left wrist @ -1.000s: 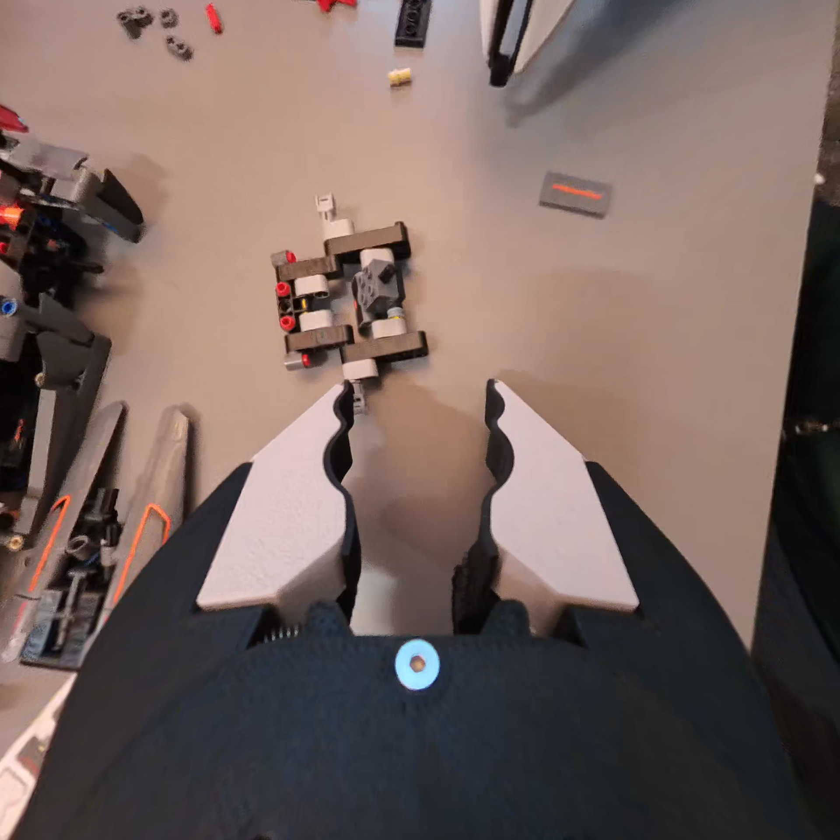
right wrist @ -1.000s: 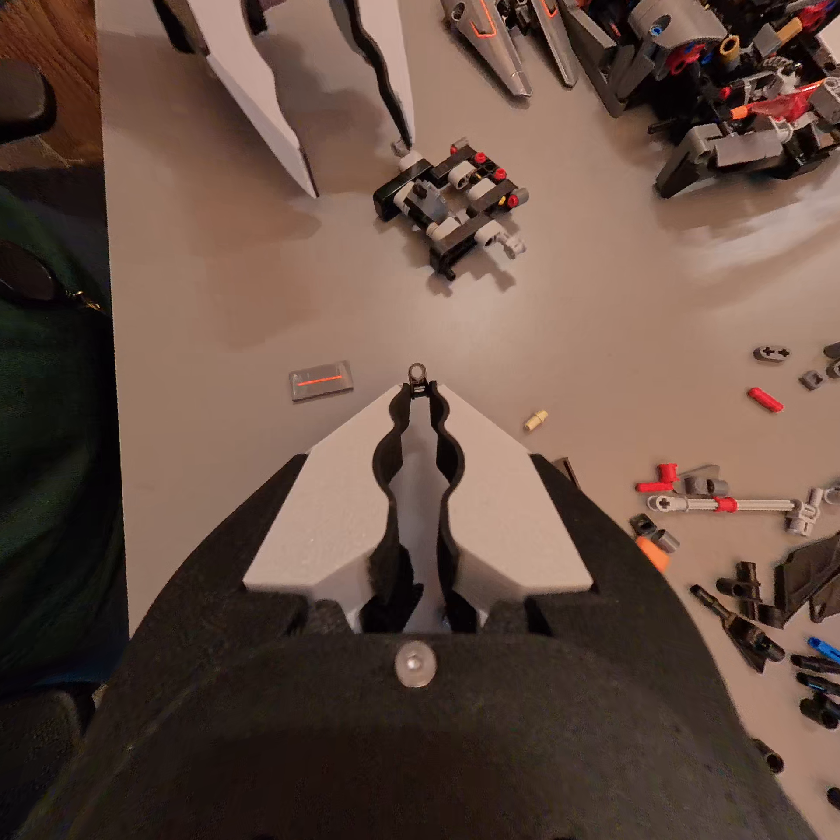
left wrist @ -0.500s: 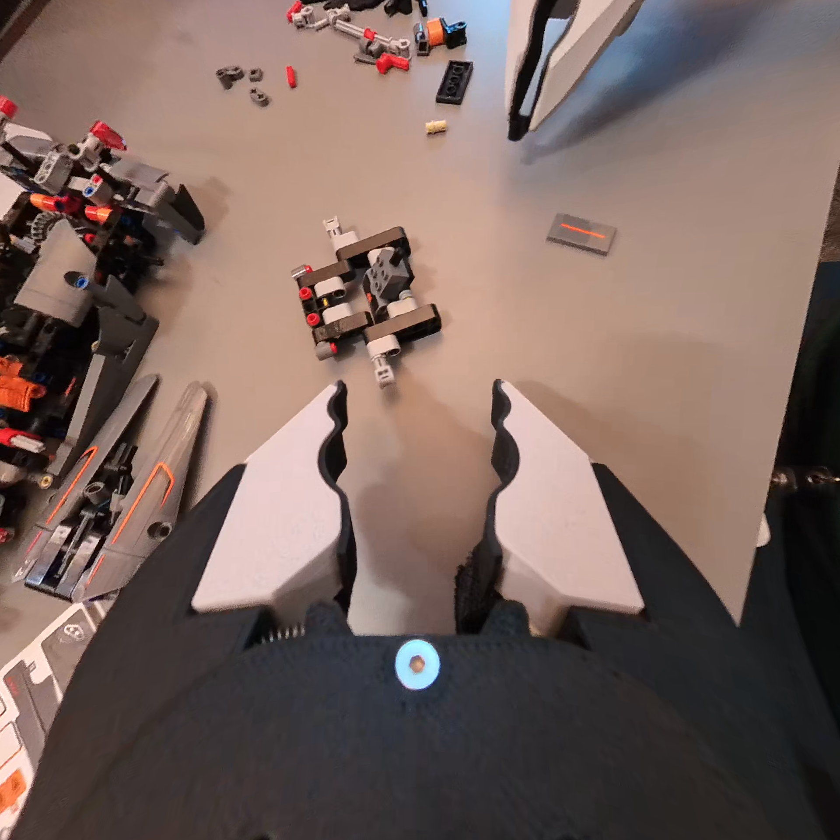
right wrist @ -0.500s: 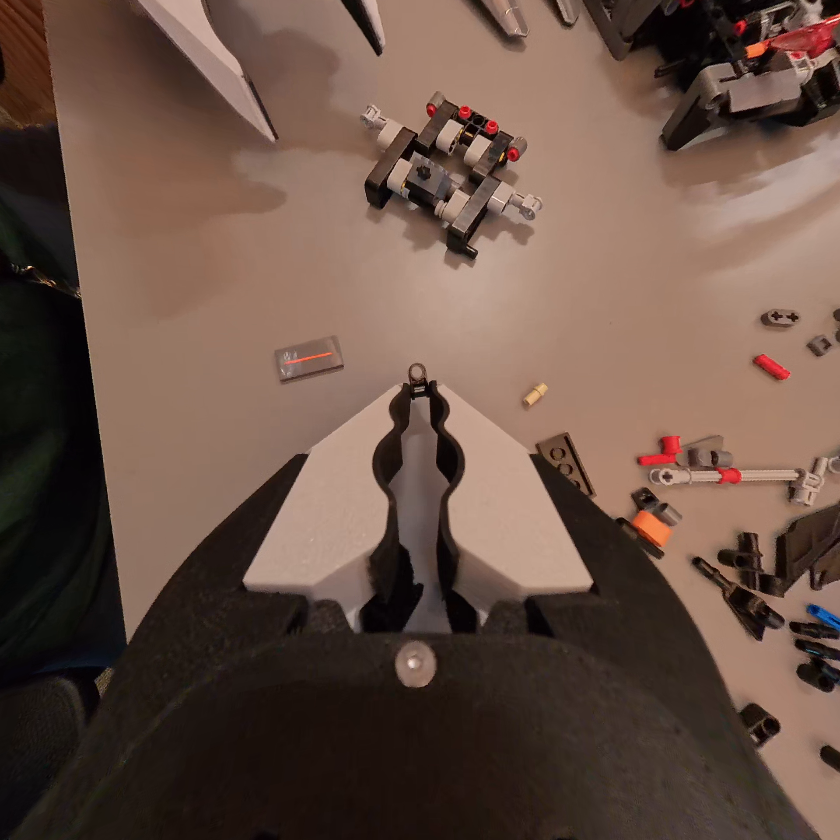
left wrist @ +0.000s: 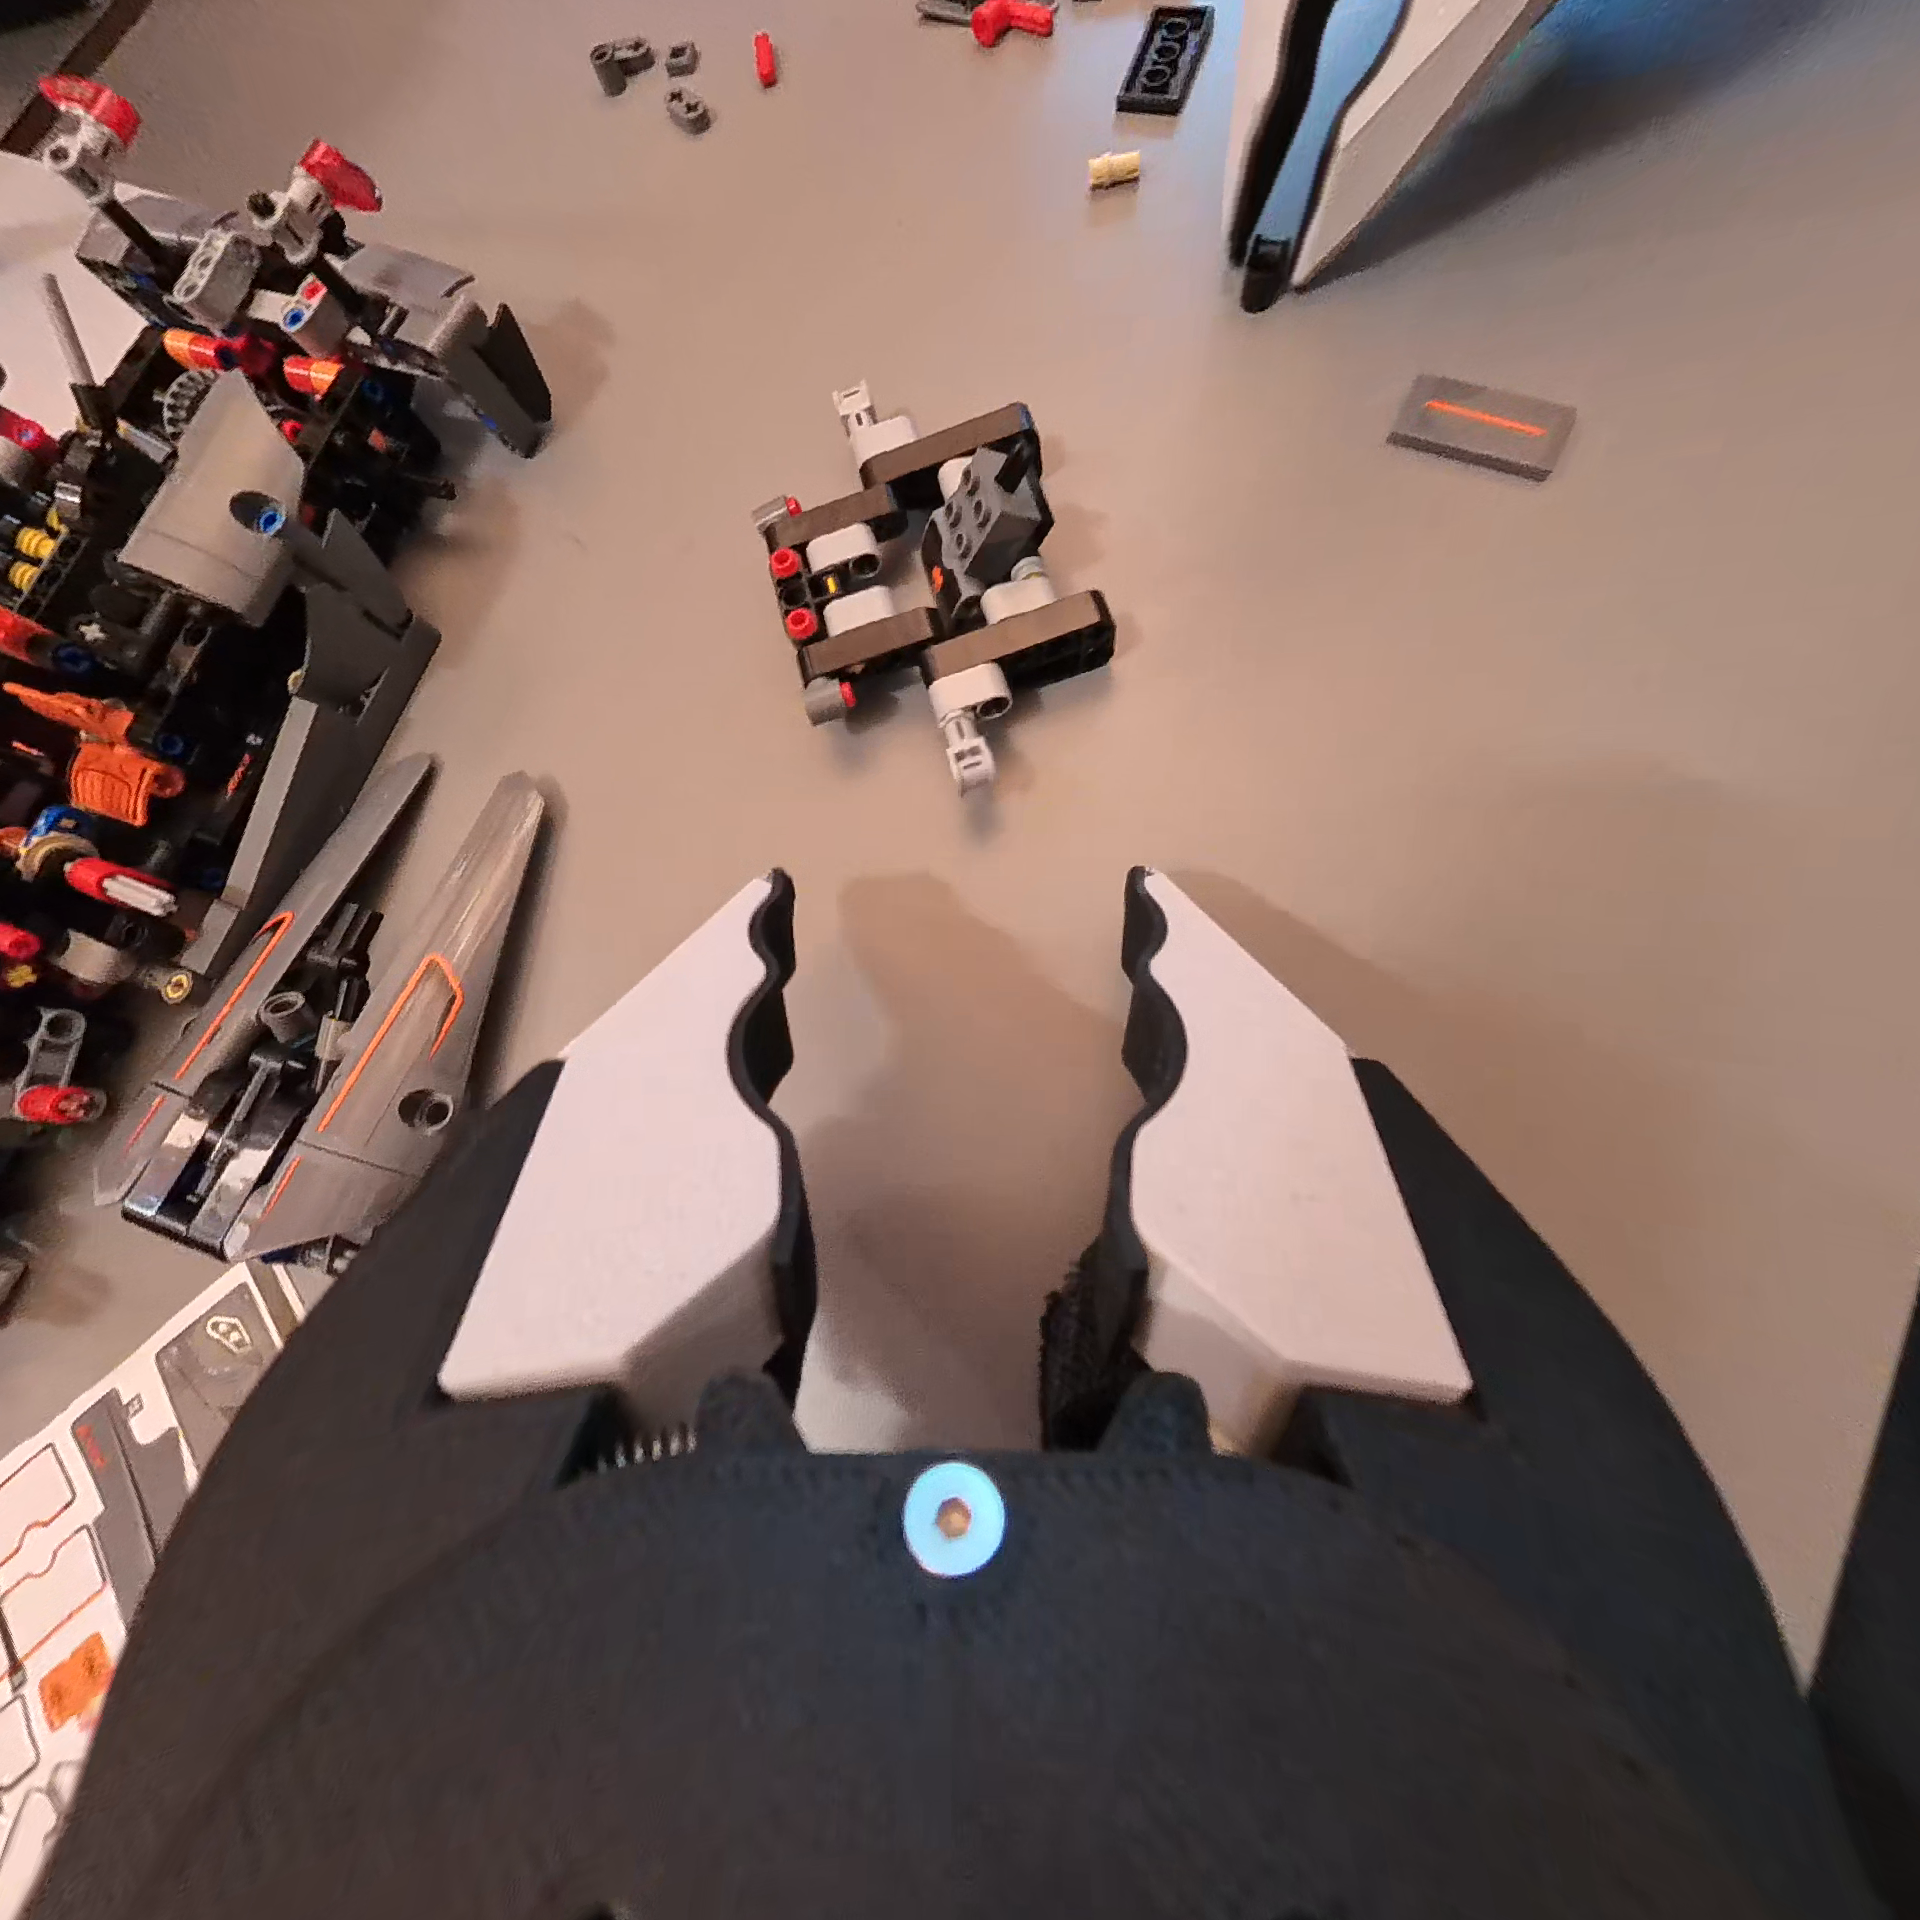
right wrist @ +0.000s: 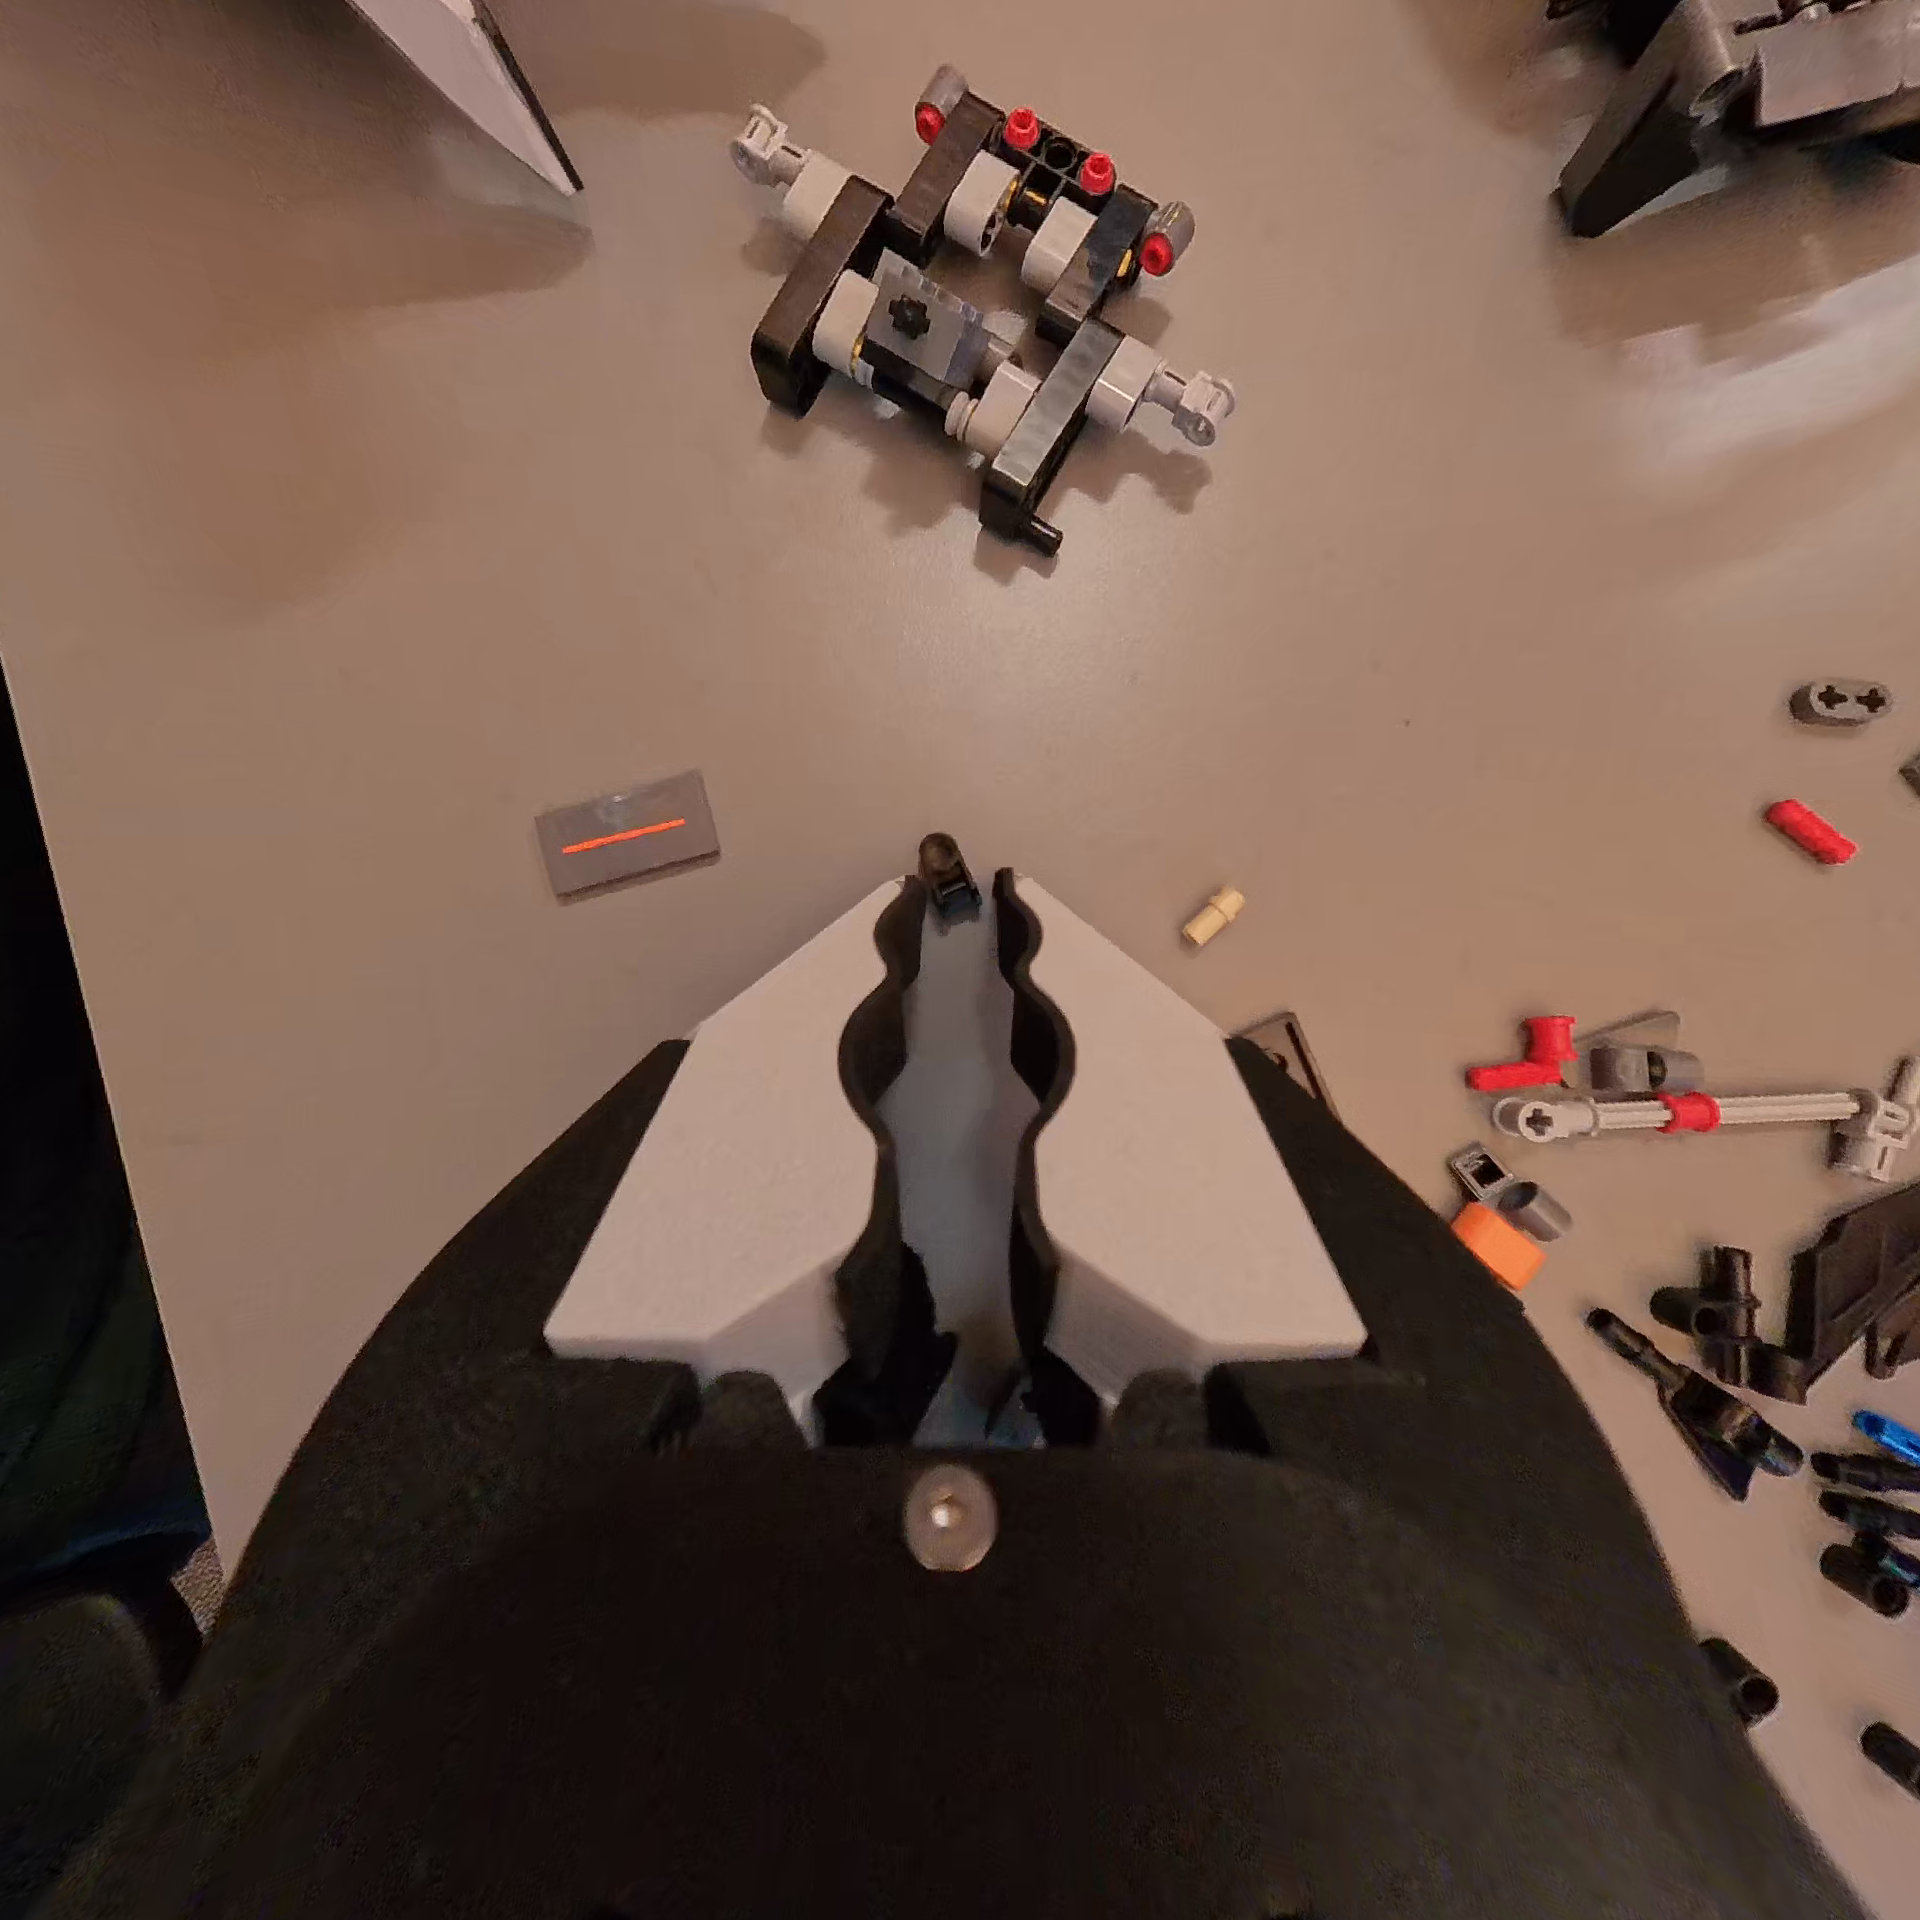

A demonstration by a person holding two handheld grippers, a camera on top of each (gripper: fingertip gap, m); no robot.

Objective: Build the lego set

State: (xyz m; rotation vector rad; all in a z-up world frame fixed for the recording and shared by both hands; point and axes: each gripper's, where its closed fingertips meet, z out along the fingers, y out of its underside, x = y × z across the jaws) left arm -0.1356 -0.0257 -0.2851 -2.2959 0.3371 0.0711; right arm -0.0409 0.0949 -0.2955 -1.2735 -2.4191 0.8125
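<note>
A small black, grey and red sub-assembly (left wrist: 935, 571) lies on the grey table, a little ahead of my left gripper (left wrist: 958, 883), which is wide open and empty. In the right wrist view the sub-assembly (right wrist: 987, 281) lies farther ahead of my right gripper (right wrist: 951, 883). Its jaws stand slightly apart around a tiny black connector (right wrist: 945, 871), which rests against the left fingertip with a small gap on the right. A grey tile with an orange line (right wrist: 627, 831) lies just left of the tips.
The large part-built model (left wrist: 208, 520) and two grey wing pieces (left wrist: 343, 1039) fill the left. An instruction sheet (left wrist: 83, 1507) lies at lower left. Loose parts (right wrist: 1683, 1117) and a tan pin (right wrist: 1212, 916) lie to the right. The table edge (right wrist: 62, 883) is close. About 15 centimetres separates my left fingertips from my right.
My left gripper has drawn back from the sub-assembly, still open. My right gripper has come closer to the table and the sub-assembly, and its jaws have parted slightly around the black connector.
</note>
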